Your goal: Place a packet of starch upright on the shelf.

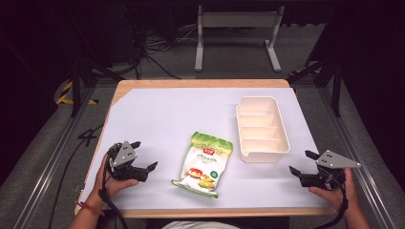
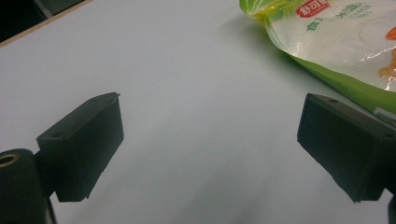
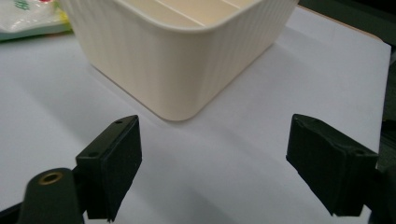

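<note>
While both your grippers, left (image 1: 144,155) and right (image 1: 302,161), rest with jaws spread and empty, the bag (image 1: 204,164) lies flat at mid-table left of the bin (image 1: 262,128), so you're likely at the start: reach in and grasp the bag's edge.

Dark room, grey carpet floor (image 1: 43,157), white metal frame stand (image 1: 237,28) beyond the table, tangled cables (image 1: 153,50) on floor, yellow-black hazard tape (image 1: 64,93) at far left.
</note>
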`<action>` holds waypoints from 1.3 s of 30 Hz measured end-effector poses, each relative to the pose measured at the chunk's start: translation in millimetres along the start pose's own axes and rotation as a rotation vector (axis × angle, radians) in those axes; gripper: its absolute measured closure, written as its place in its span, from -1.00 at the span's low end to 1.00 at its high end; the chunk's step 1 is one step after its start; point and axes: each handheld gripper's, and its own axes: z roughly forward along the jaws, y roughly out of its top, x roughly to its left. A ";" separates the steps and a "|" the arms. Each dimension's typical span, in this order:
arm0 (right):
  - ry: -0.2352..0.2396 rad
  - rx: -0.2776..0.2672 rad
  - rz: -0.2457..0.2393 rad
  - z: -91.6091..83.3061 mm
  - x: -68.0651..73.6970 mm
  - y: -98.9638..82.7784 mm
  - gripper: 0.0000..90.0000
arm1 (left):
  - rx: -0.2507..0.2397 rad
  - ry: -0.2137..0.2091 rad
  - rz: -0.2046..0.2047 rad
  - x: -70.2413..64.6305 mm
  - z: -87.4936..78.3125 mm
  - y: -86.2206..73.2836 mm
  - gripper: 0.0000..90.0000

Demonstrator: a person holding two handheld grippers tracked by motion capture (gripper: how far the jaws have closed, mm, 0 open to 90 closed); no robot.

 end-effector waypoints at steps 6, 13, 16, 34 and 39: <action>0.039 -0.032 -0.009 -13.6 5.1 9.3 -0.57 | 0.008 -0.010 0.008 -1.2 2.3 -0.2 -0.83; 0.055 -0.081 -0.081 -28.0 20.4 46.4 -0.57 | 0.005 -0.008 0.005 -3.0 -1.5 -2.0 -0.83; 0.104 -0.087 -0.142 -25.4 32.8 67.5 -0.57 | -0.008 -0.018 0.003 -3.3 -2.2 -1.8 -0.83; 0.321 0.011 -0.341 58.4 92.0 143.8 -0.55 | 0.002 -0.046 0.017 -4.8 0.1 -2.8 -0.83; 0.335 0.068 -0.375 83.0 103.6 157.4 -0.54 | 0.001 -0.052 0.032 -5.5 -0.3 -2.6 -0.83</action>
